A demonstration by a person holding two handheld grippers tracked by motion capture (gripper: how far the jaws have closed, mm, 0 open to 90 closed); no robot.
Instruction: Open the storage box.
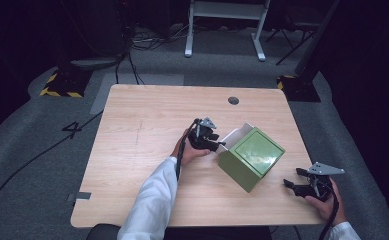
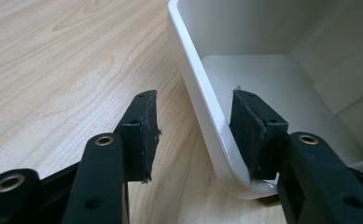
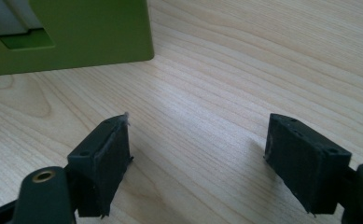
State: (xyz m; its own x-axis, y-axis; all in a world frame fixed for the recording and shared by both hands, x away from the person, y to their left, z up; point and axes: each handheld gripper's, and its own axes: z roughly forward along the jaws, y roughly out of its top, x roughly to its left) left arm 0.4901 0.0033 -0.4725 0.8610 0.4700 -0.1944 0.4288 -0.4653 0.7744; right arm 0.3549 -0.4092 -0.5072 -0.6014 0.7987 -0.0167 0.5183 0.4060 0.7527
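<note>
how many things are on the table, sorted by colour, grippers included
green: 1, the green box
white: 1, the white drawer sticking out of that box
black: 2, the left hand-held gripper and the right hand-held gripper
total: 4

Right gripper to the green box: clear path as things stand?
Probably yes. The right gripper sits open just off the green box, with only bare table between them. The left gripper is at the white drawer on the box's other side.
</note>
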